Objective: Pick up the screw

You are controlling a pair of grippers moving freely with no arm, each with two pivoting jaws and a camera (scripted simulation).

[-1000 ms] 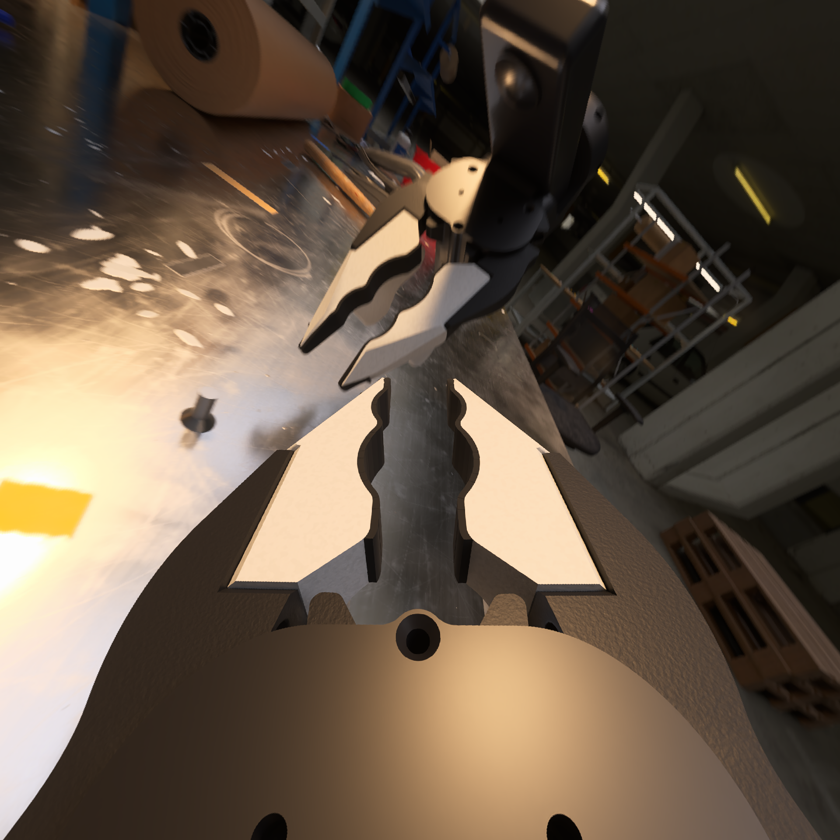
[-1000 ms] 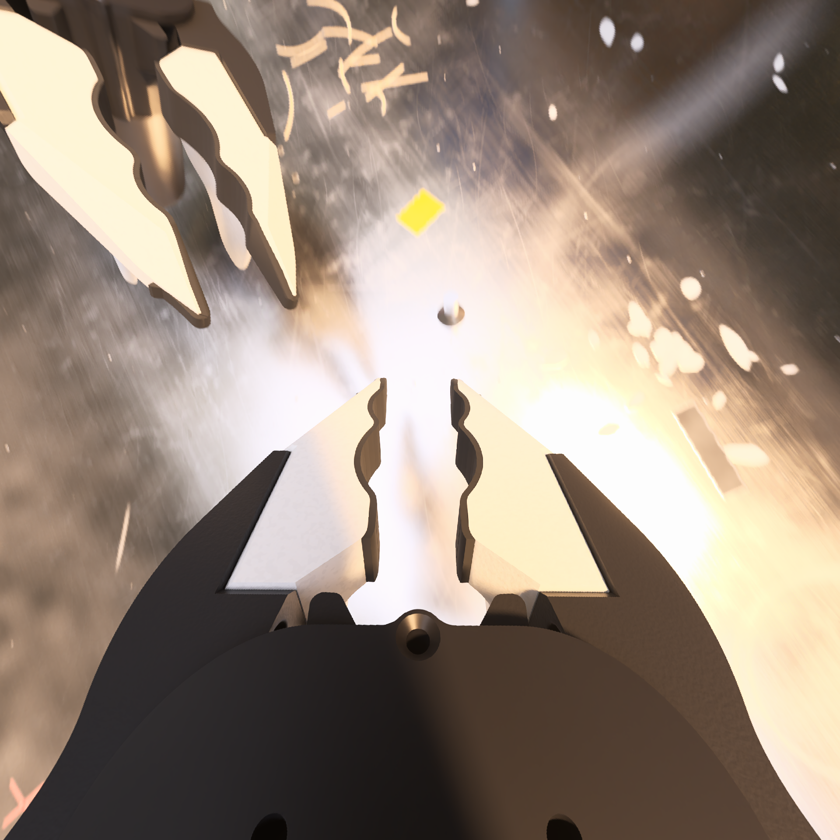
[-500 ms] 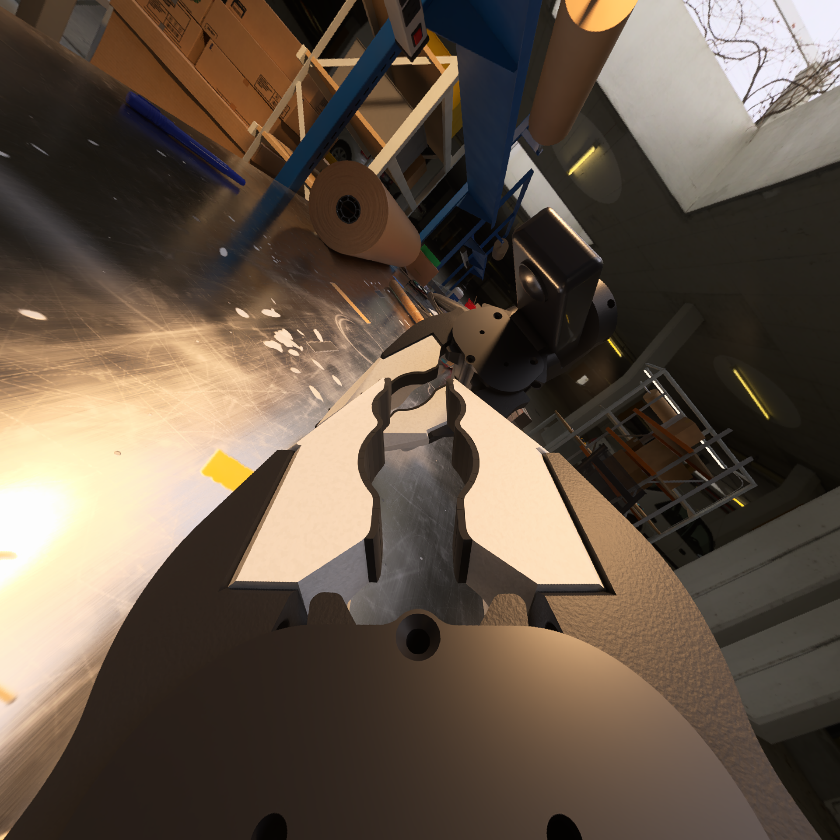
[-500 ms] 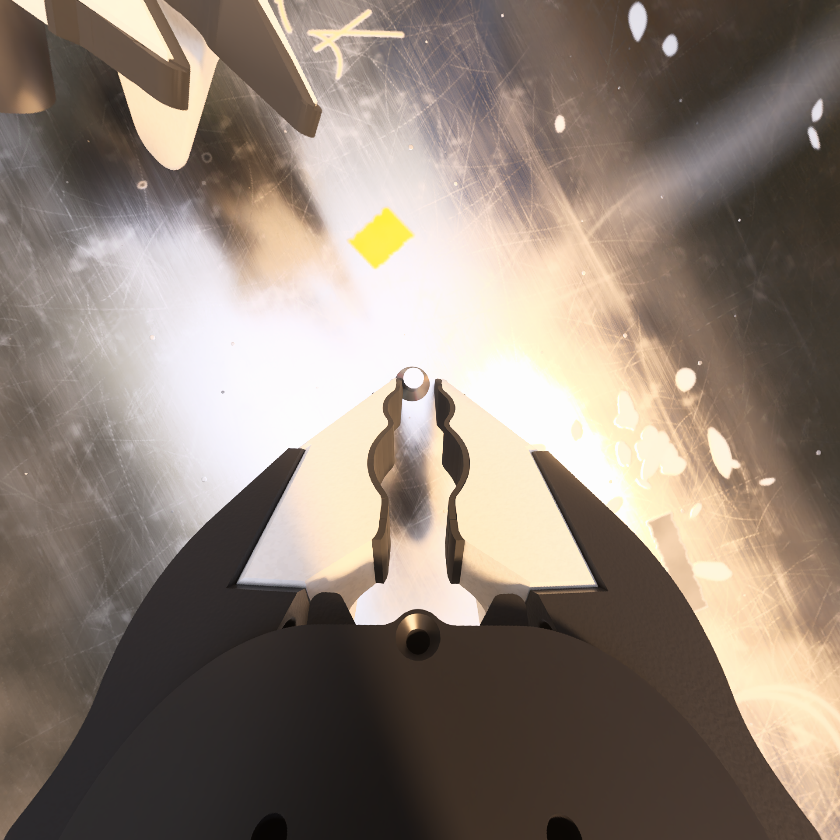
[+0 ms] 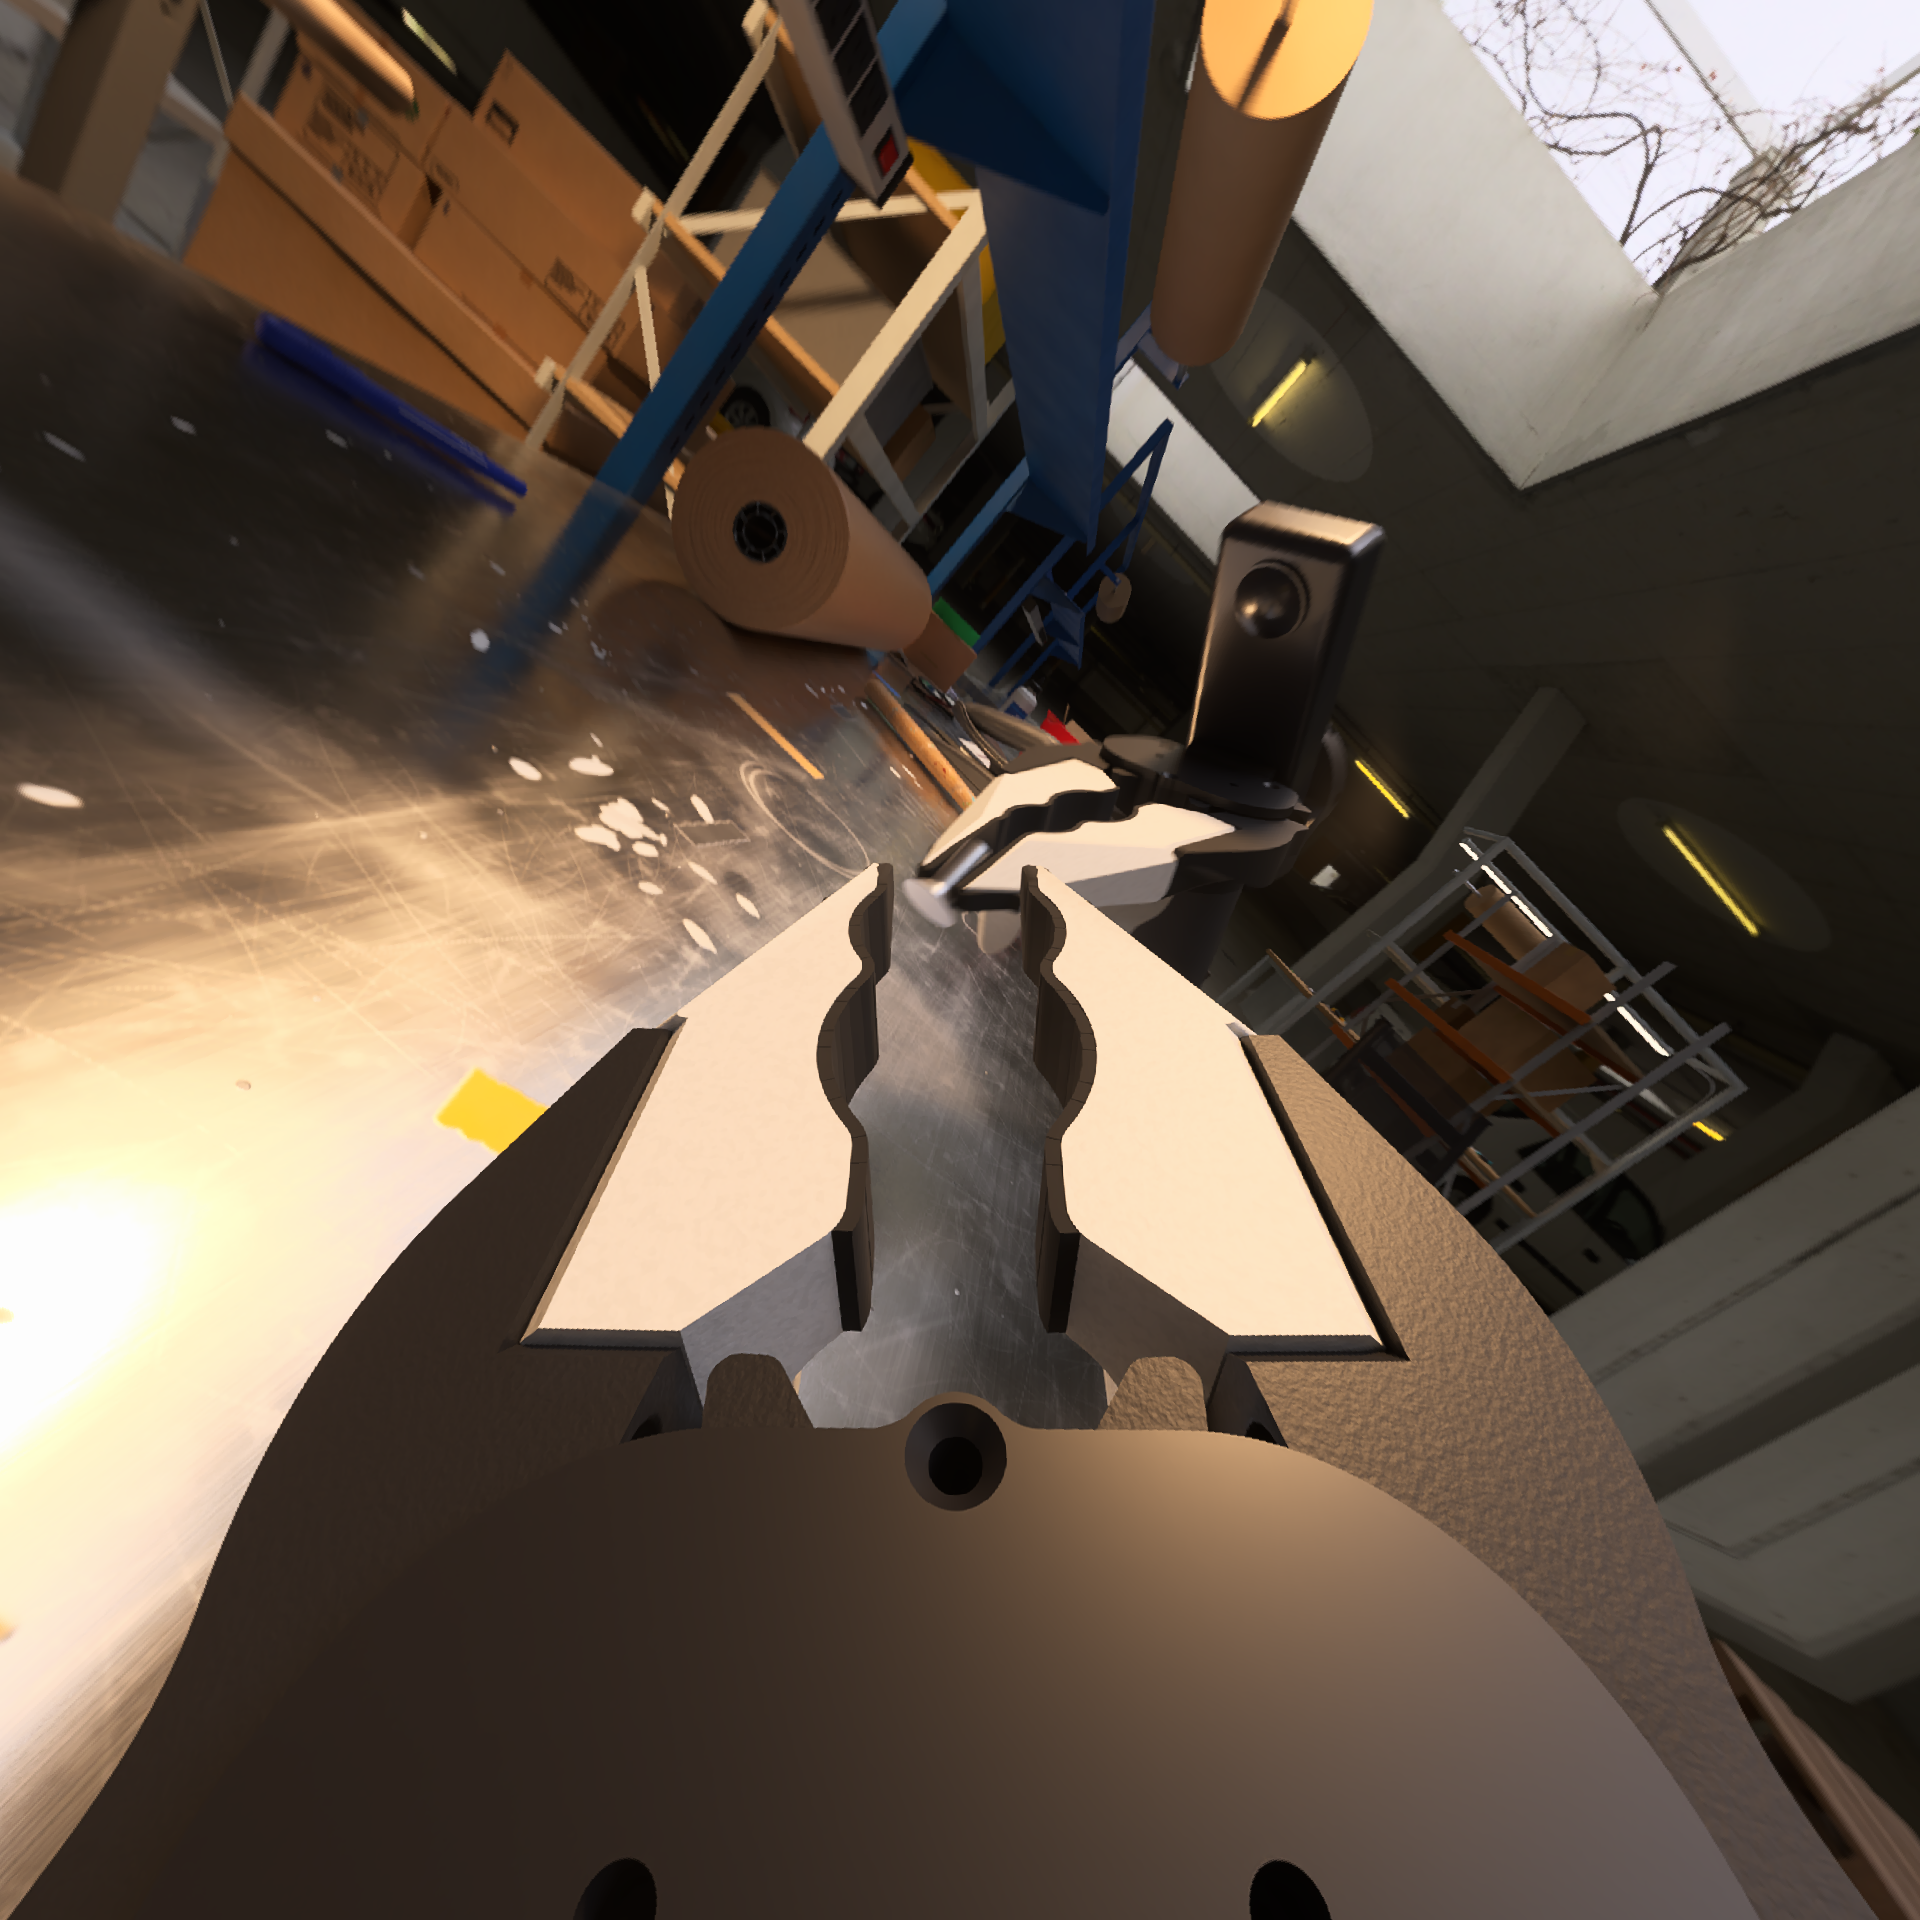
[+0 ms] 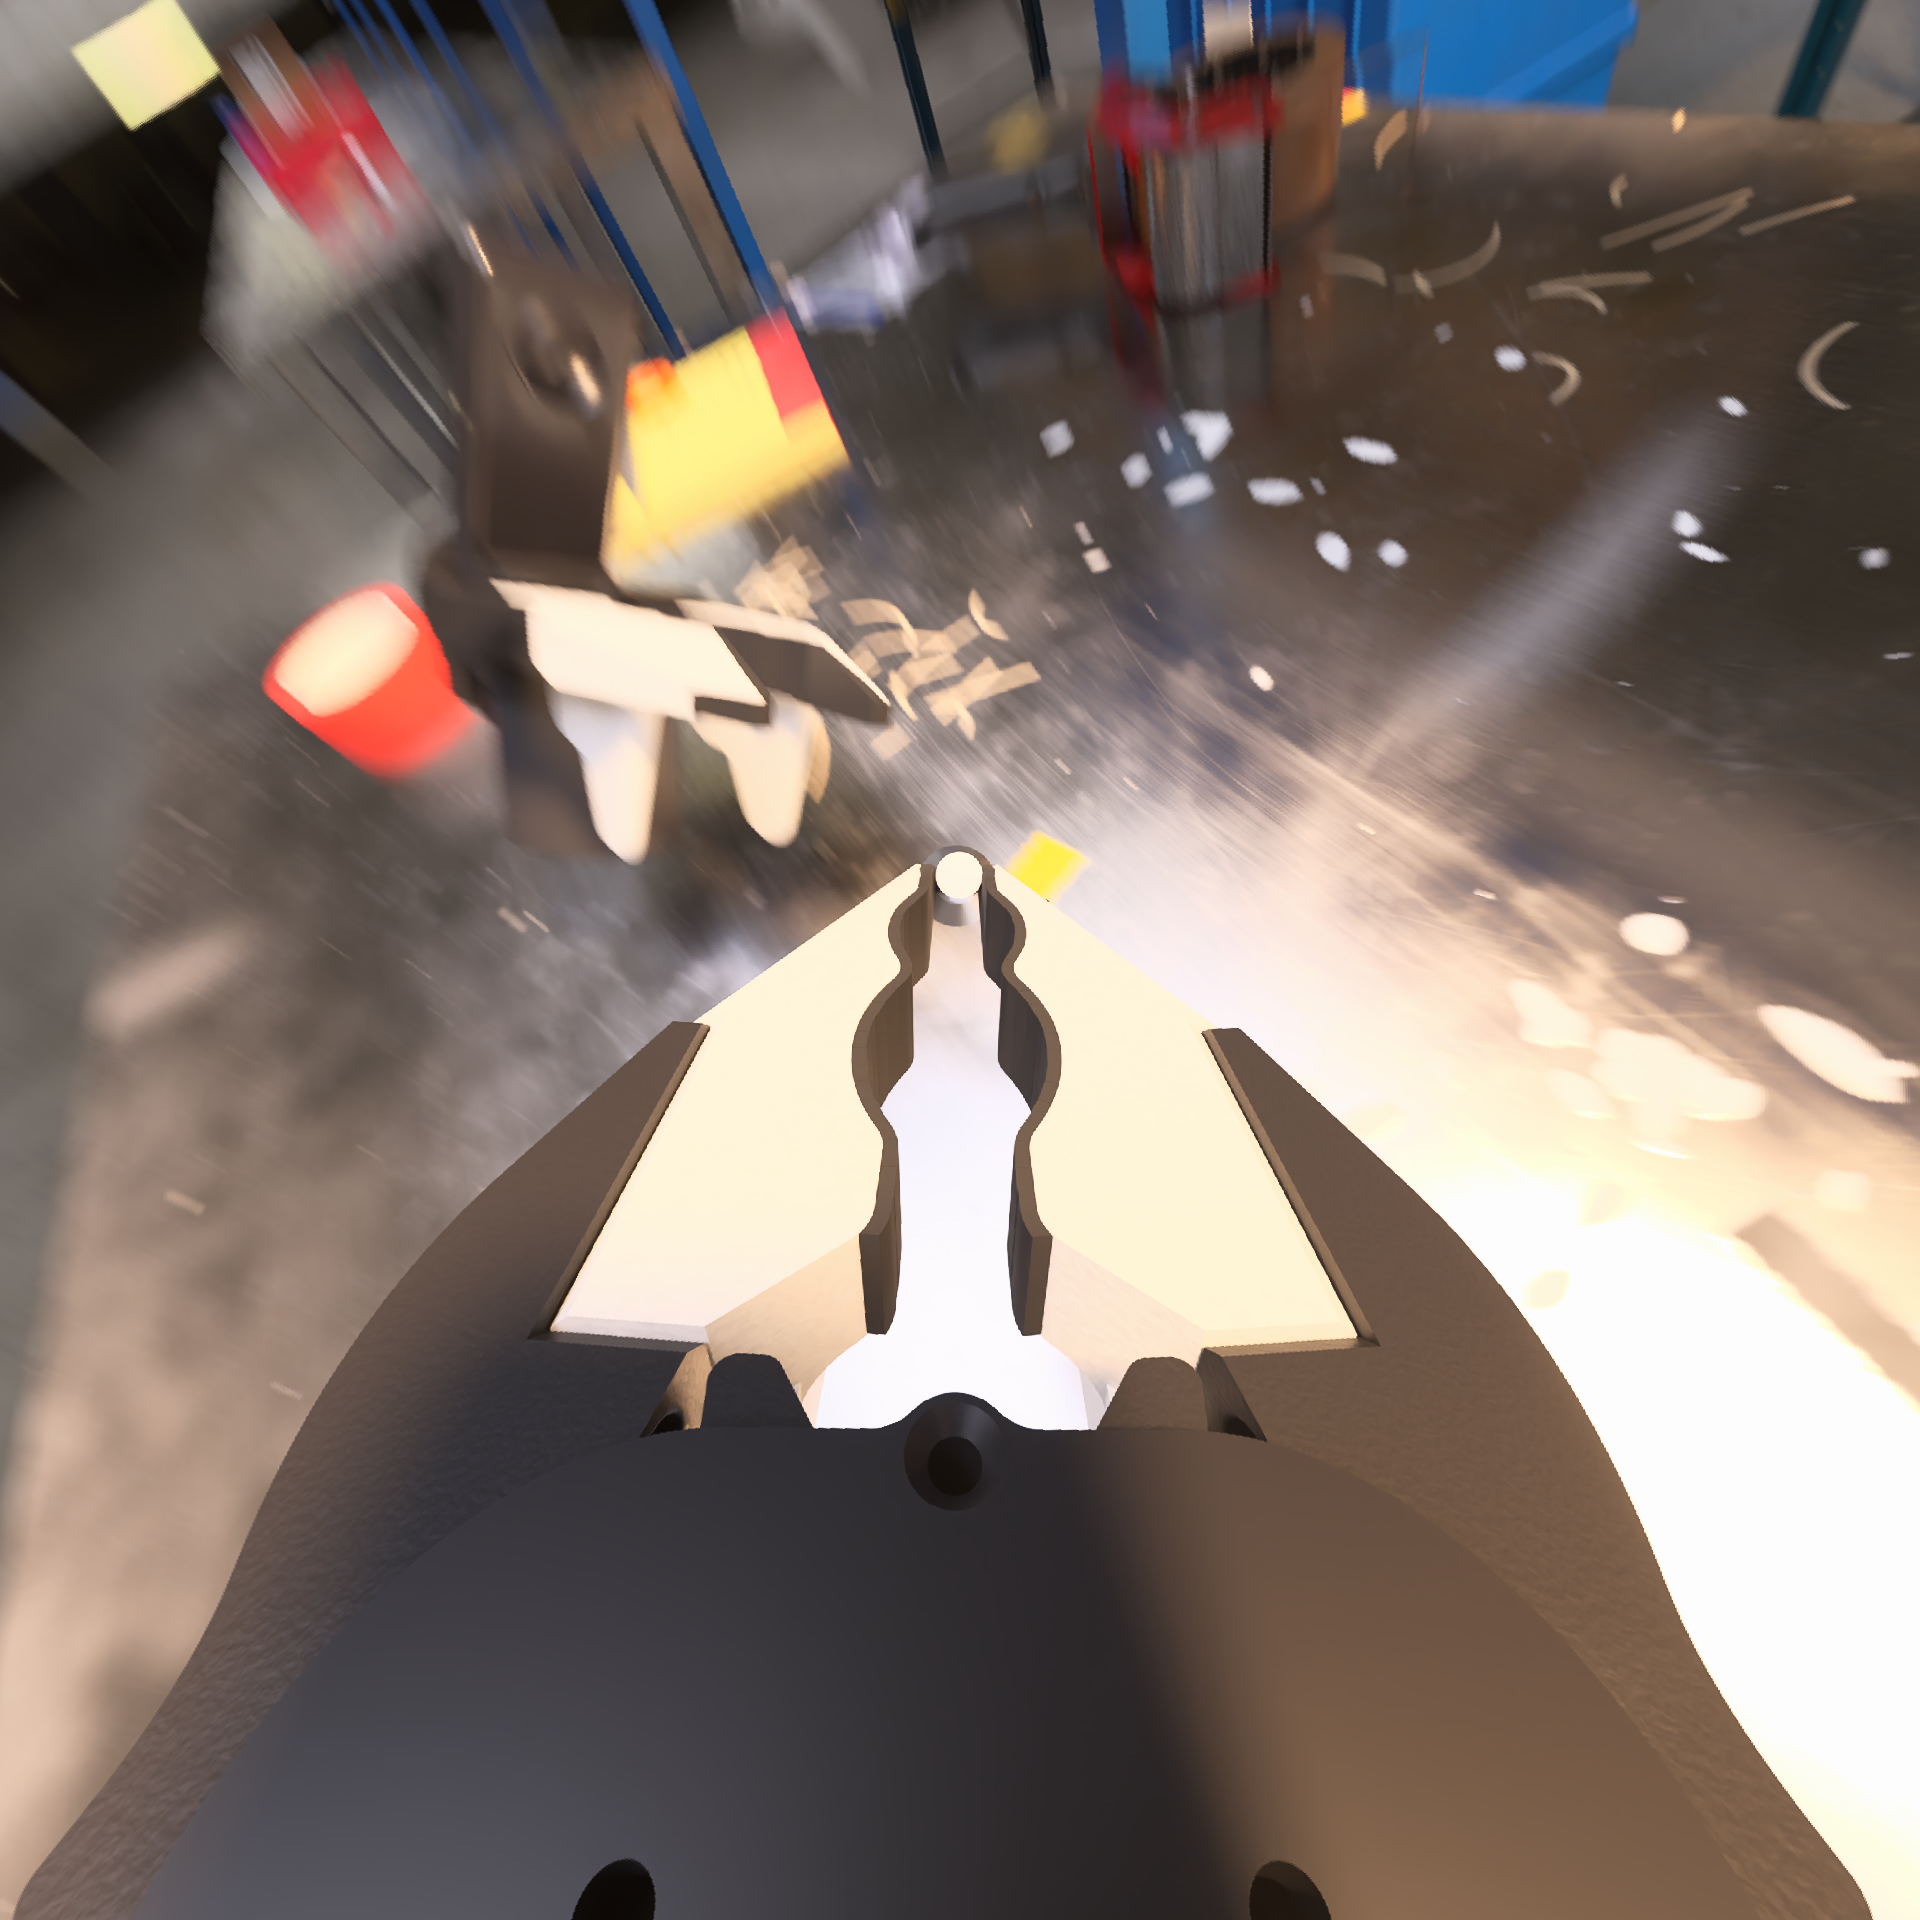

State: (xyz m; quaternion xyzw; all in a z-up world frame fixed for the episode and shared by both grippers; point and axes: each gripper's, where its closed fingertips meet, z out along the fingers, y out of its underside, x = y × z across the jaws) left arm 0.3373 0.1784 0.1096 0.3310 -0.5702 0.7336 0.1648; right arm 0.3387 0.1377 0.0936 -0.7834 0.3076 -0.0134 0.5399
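The screw (image 6: 957,879) is a small silver one with a round head. It sits pinched between the tips of my right gripper (image 6: 958,896), which is shut on it and holds it above the scratched metal table. In the left wrist view the screw (image 5: 940,891) sticks out of the right gripper's tips (image 5: 961,873), just beyond my own fingers. My left gripper (image 5: 958,883) is open and empty. It also shows in the right wrist view (image 6: 696,821), blurred, to the upper left, fingers pointing down.
A yellow square patch (image 5: 486,1110) lies on the metal table (image 5: 312,935). A brown paper roll (image 5: 800,545), cardboard boxes and blue shelving stand at the far edge. A red cup (image 6: 358,675) and a yellow-red box (image 6: 727,436) show blurred beyond the left gripper.
My right gripper closed on the screw, lifted it off the table and tilted up toward the room. My left gripper drew back and tilted upward, staying open.
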